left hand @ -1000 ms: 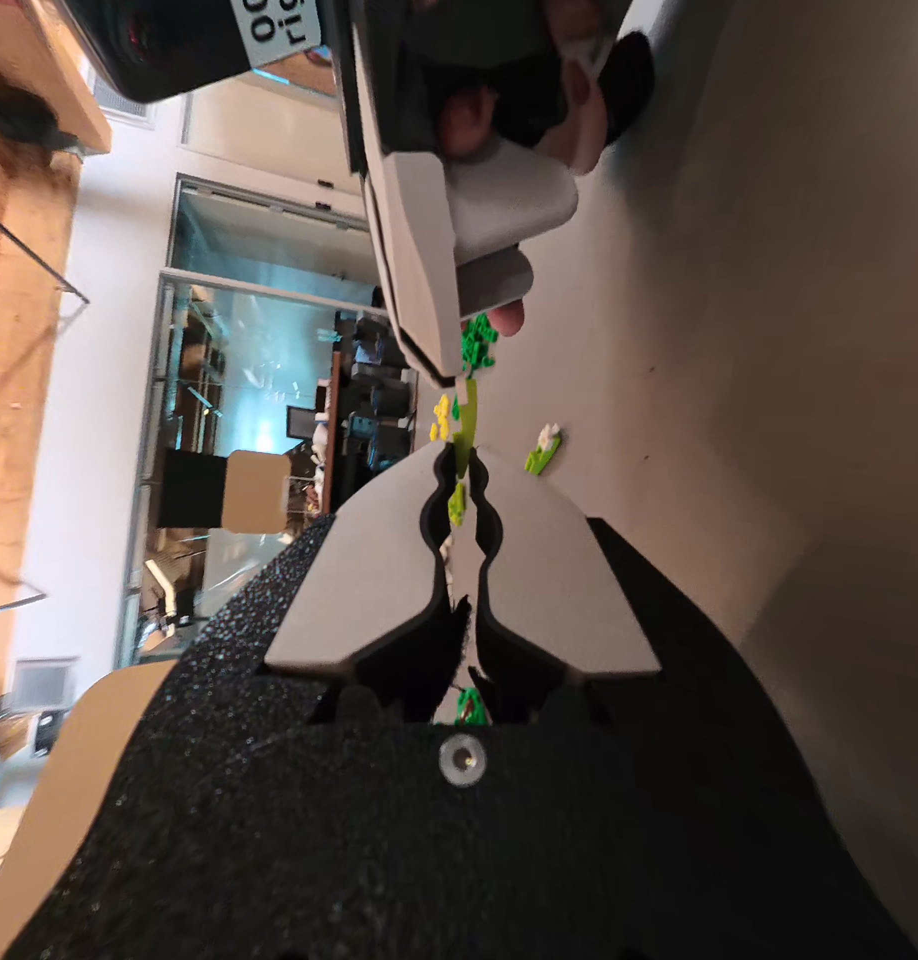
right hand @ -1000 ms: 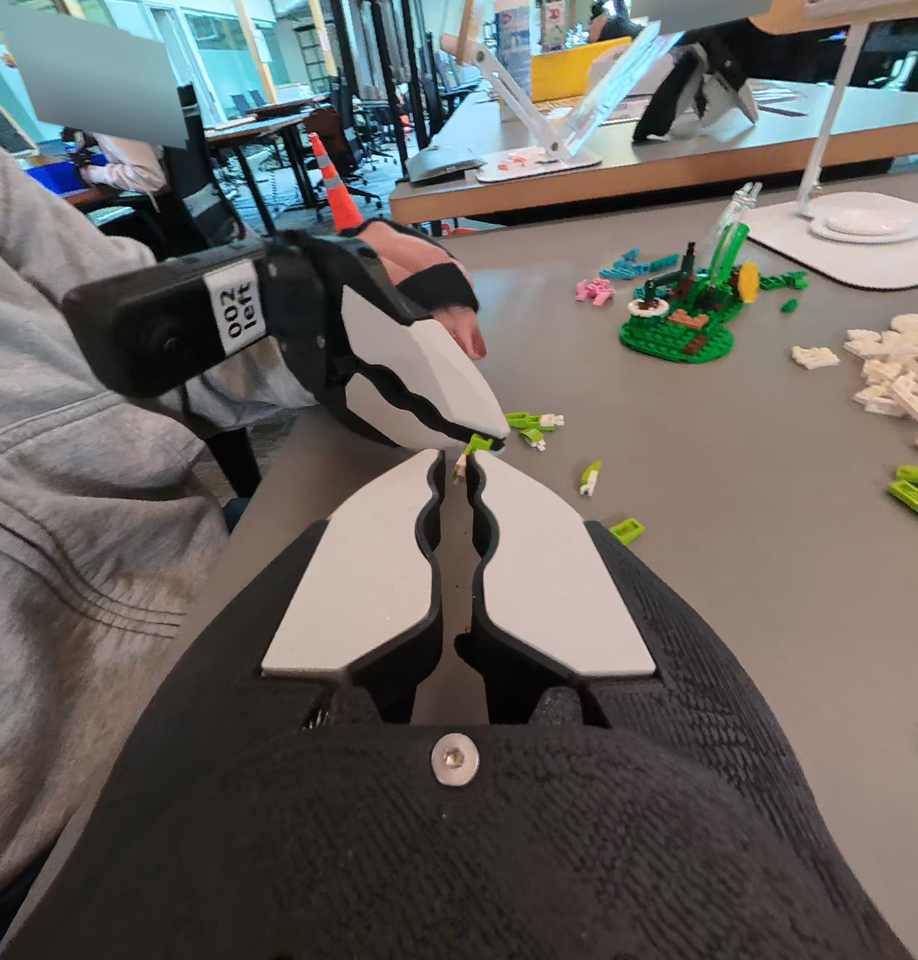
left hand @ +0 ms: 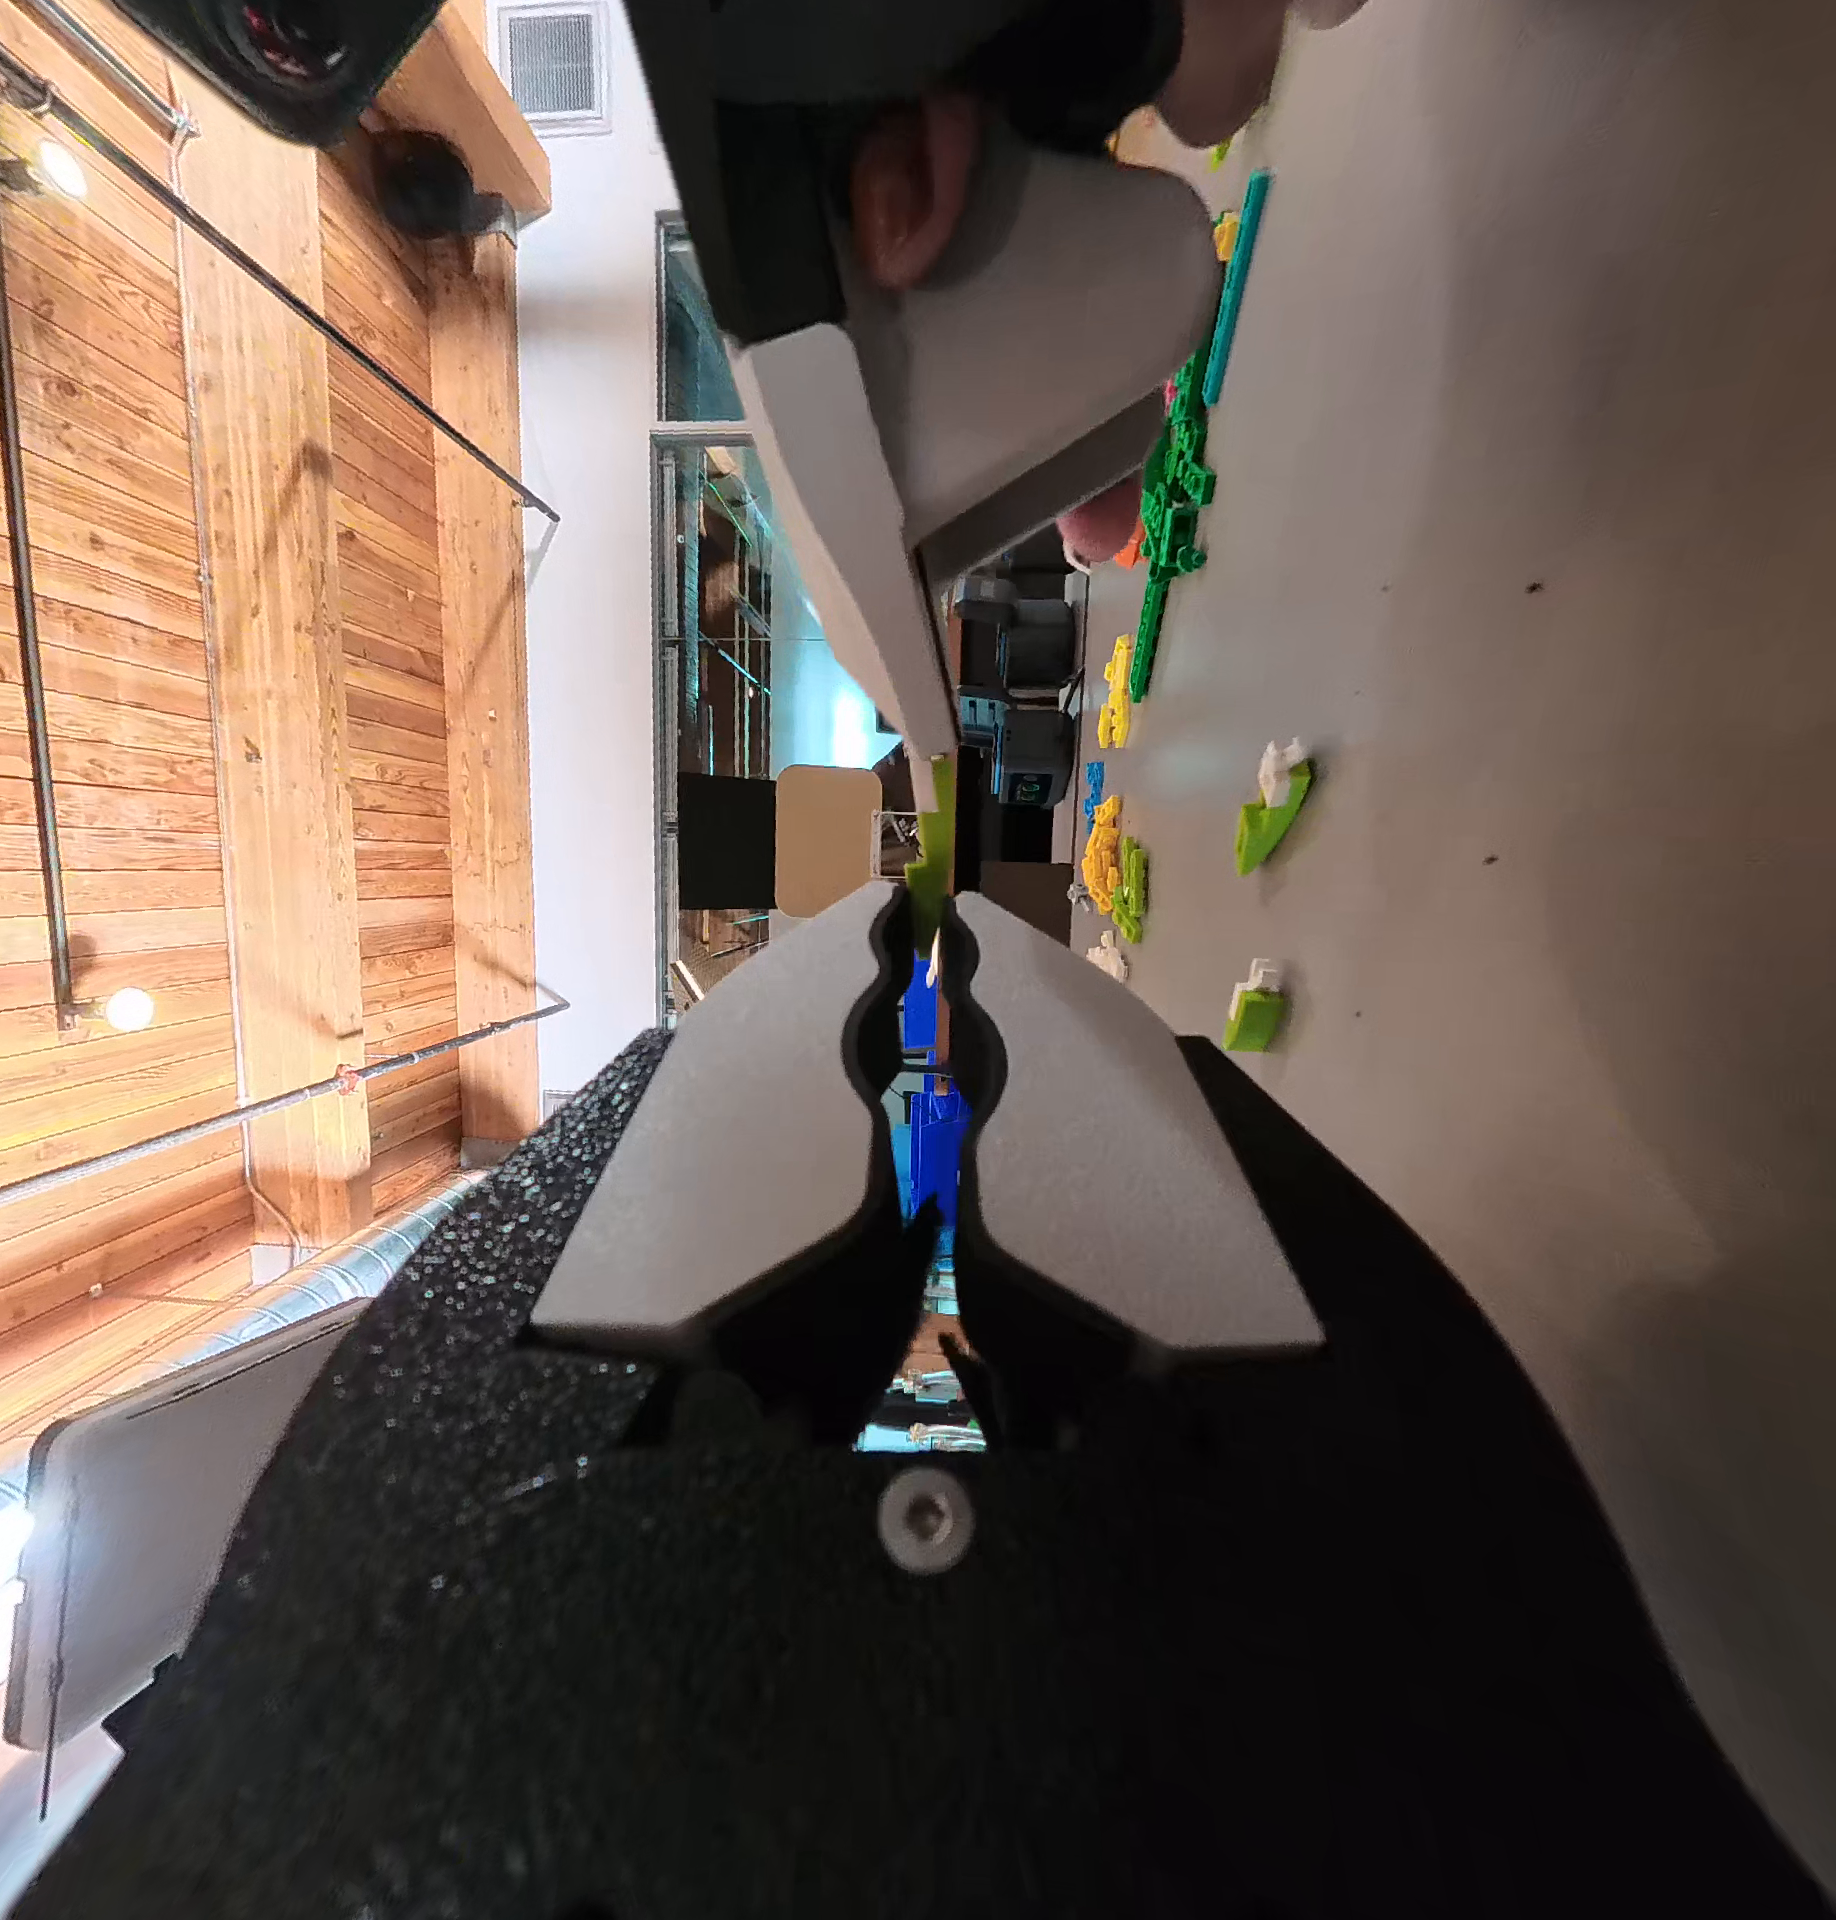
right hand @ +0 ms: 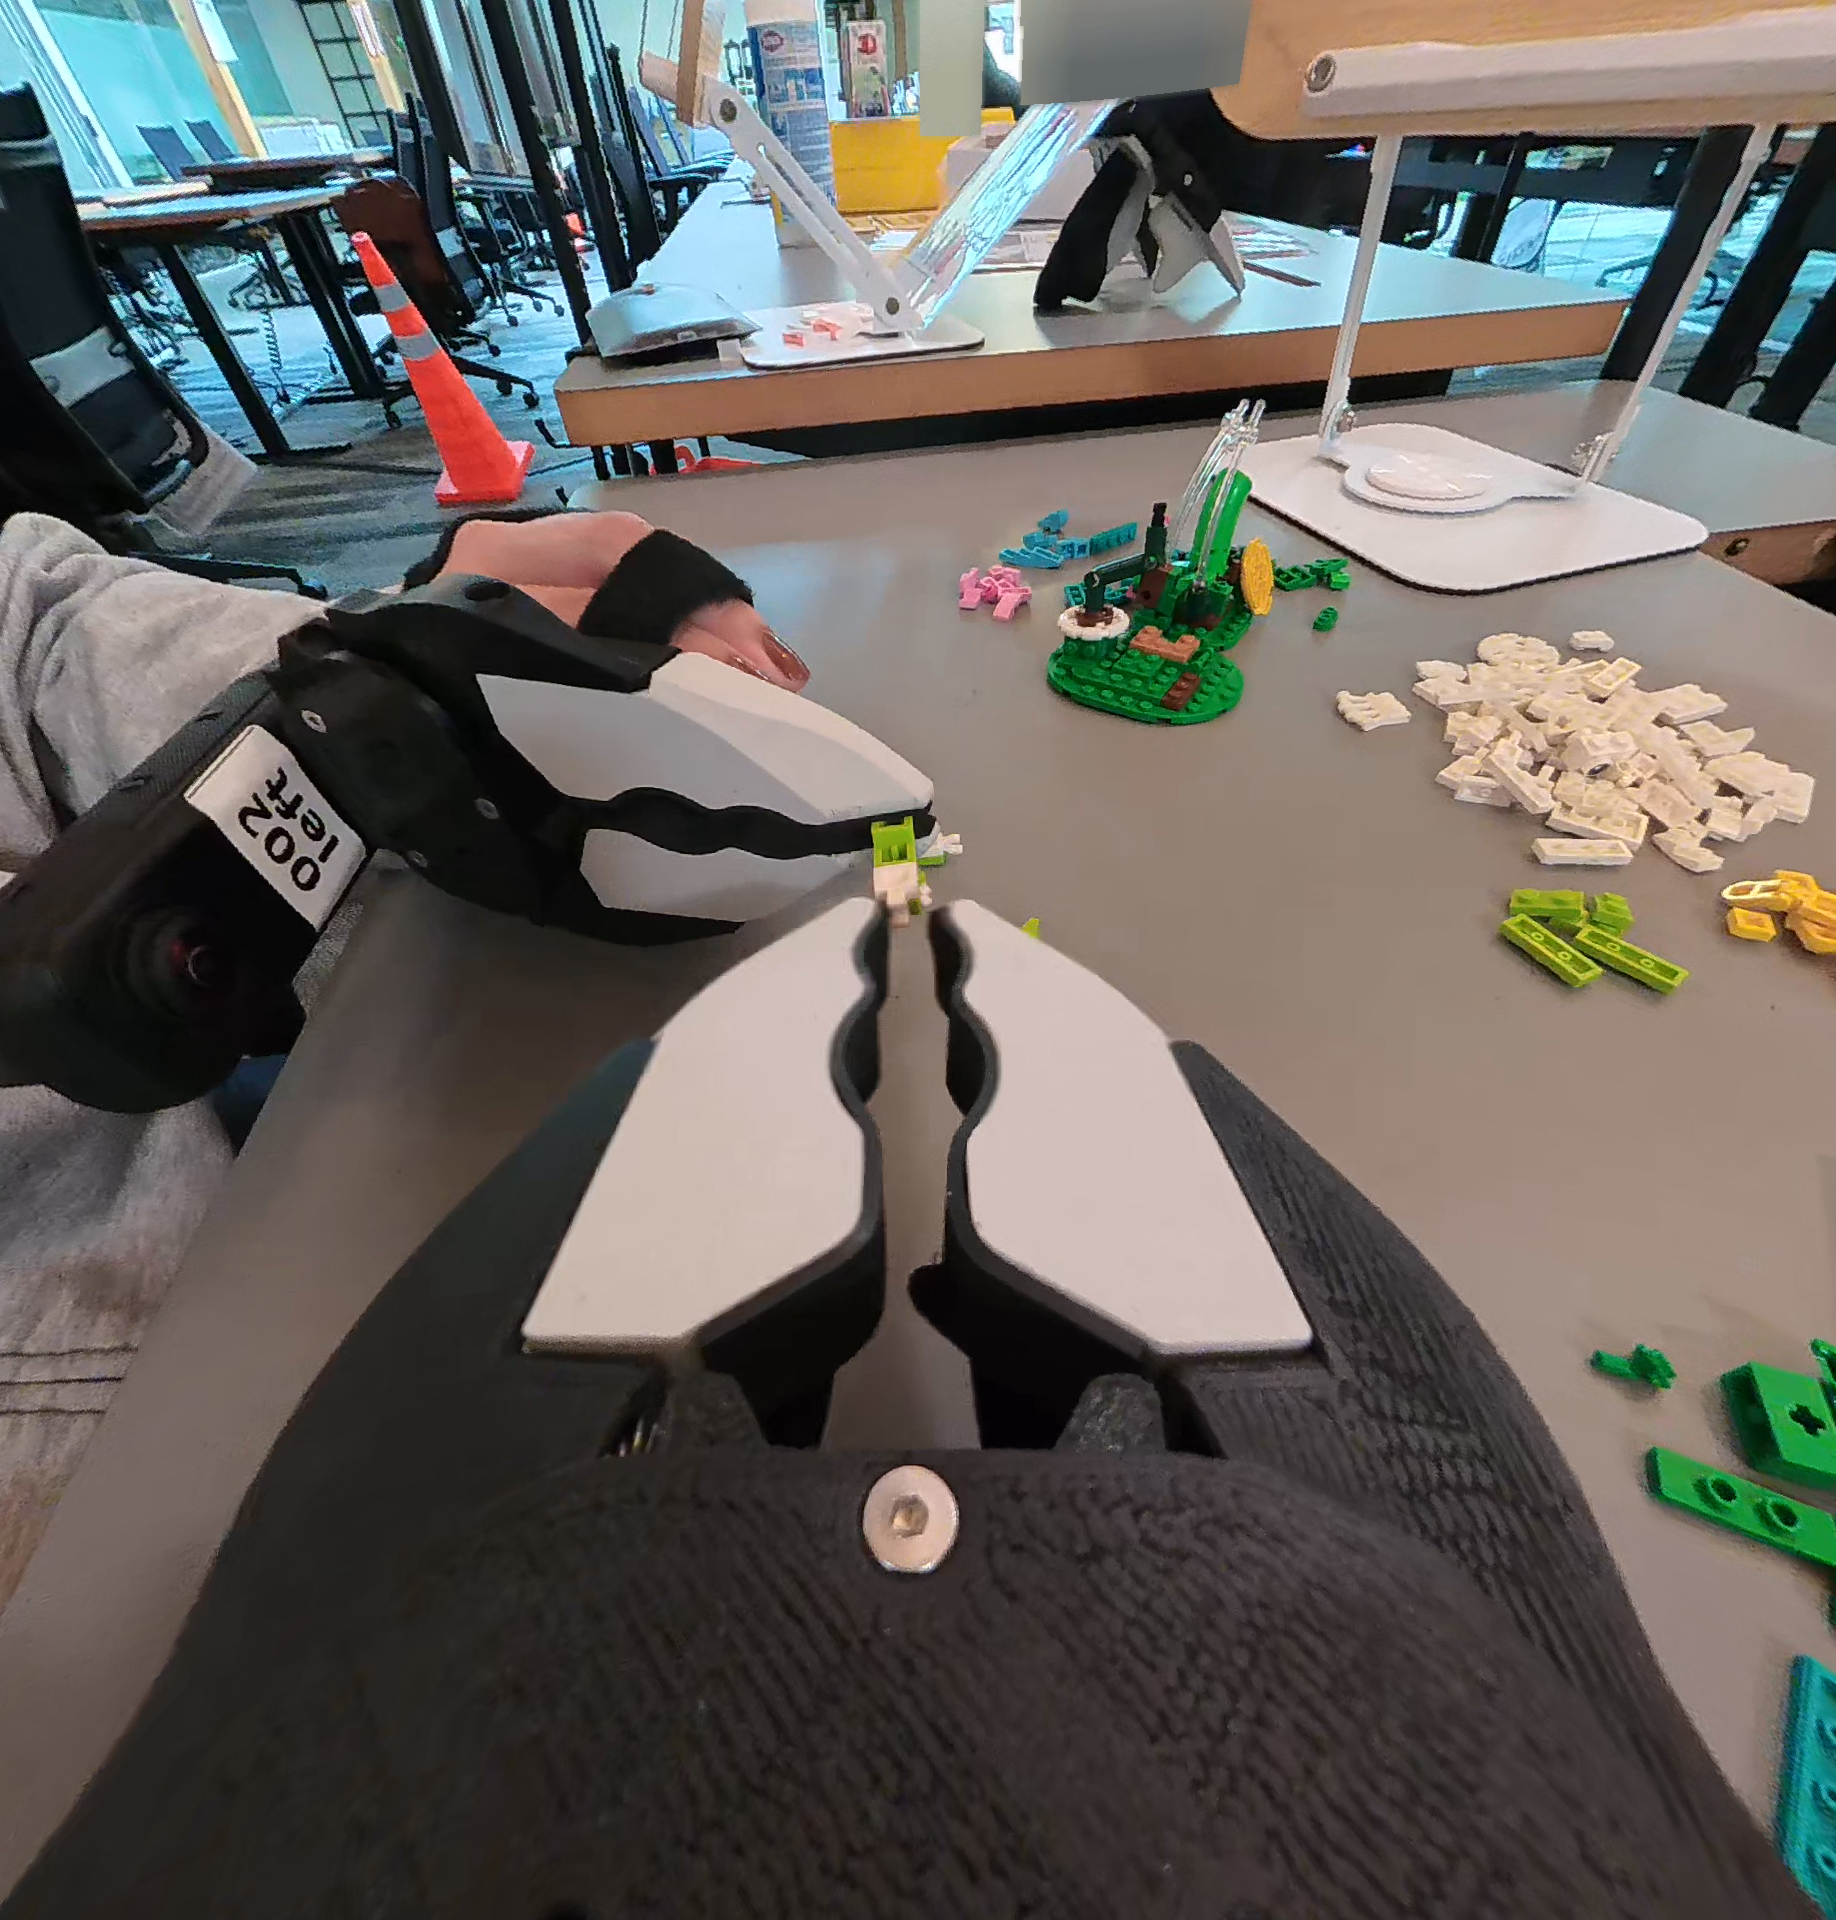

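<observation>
Since a second ago both grippers have lifted off the counter (right hand: 1257, 935) and drawn together, and the lime-green and white brick piece now bridges their tips.

Left gripper (left hand: 929, 914) is clenched on the lime-green end of the brick piece (left hand: 933, 852), both fingertips pressing it. Right gripper (right hand: 906, 914) has its jaws drawn narrow, with the white end of that same piece (right hand: 898, 878) at its tips; whether its pads press the piece cannot be told. In the right wrist view the left gripper (right hand: 919, 831) lies on its side, a person's hand (right hand: 602, 582) in a black wrap on it.

Just beyond the tips, two small lime-and-white assemblies (left hand: 1272, 810) (left hand: 1255, 1008) lie apart on the counter. Farther off stands one green round-based brick model (right hand: 1153, 665), with one pink cluster (right hand: 992, 592) and one teal cluster (right hand: 1059, 540) beside it. To the right lie one heap of white pieces (right hand: 1600, 748), one group of lime plates (right hand: 1579, 935) and one of yellow pieces (right hand: 1807, 914). Dark green bricks (right hand: 1787, 1434) sit at the near right edge. One orange cone (right hand: 446, 384) stands on the floor behind.
</observation>
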Demonstrator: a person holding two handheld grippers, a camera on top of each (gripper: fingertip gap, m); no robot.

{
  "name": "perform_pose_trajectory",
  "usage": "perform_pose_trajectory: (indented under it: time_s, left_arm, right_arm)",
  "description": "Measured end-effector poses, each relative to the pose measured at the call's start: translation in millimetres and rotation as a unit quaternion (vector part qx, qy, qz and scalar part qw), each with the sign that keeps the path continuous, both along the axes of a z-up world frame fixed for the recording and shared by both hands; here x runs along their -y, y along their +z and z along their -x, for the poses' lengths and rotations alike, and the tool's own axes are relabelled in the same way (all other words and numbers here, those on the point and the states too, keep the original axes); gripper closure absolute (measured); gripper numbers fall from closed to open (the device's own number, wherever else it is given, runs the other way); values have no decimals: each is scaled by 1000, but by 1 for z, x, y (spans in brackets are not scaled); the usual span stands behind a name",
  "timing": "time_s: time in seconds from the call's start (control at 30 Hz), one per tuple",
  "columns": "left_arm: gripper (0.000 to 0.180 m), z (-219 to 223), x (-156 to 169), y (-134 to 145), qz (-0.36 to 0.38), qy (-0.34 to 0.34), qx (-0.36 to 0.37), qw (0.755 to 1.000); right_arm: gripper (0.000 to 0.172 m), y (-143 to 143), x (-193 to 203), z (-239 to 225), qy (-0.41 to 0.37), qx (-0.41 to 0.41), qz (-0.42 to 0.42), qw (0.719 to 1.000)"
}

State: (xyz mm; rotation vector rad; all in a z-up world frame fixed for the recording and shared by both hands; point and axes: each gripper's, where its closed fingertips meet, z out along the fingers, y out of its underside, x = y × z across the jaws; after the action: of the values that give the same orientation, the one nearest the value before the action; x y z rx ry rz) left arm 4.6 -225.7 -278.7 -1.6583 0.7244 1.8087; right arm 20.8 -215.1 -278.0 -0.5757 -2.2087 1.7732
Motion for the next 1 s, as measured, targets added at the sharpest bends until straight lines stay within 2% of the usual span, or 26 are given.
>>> perform_pose_trajectory:
  time_s: [0.17, 0.33, 0.47, 0.6, 0.67, 0.7, 0.73, 0.83, 0.87, 0.9, 1.0]
  left_arm:
    - [176, 0, 1, 0, -2, 0, 1, 1000]
    - [175, 0, 2, 7, -37, -9, 16, 999]
    - [166, 4, 3, 6, -80, -25, 111, 990]
    - [163, 2, 4, 9, -137, -66, 223, 963]
    - [161, -2, 3, 11, -165, -101, 289, 938]
    - [160, -6, 2, 13, -183, -126, 328, 918]
    - [158, -10, 2, 19, -213, -154, 376, 888]
    - [144, -19, 8, 45, -306, -253, 537, 745]
    - [134, -17, 11, 47, -317, -267, 570, 710]
    - [128, -12, 12, 43, -318, -259, 590, 695]
    - [125, -10, 10, 29, -278, -243, 626, 687]
  right_arm:
    - [170, 1, 2, -1, -2, -20, -10, 1000]
    - [170, 7, 2, 0, -18, -109, -36, 993]
    - [170, 3, -2, 5, -49, -202, -108, 972]
    - [171, 10, -7, 10, -81, -277, -142, 947]
    - [170, 15, -10, 10, -95, -325, -162, 927]
    - [171, 17, -11, 10, -101, -352, -175, 914]
    - [170, 18, -11, 9, -103, -379, -190, 900]
    - [170, 23, -6, 4, -103, -445, -215, 863]
    - [170, 26, -4, 1, -102, -463, -216, 854]
    - [171, 27, -1, -2, -99, -476, -219, 846]
    - [171, 28, 5, -8, -85, -505, -229, 828]
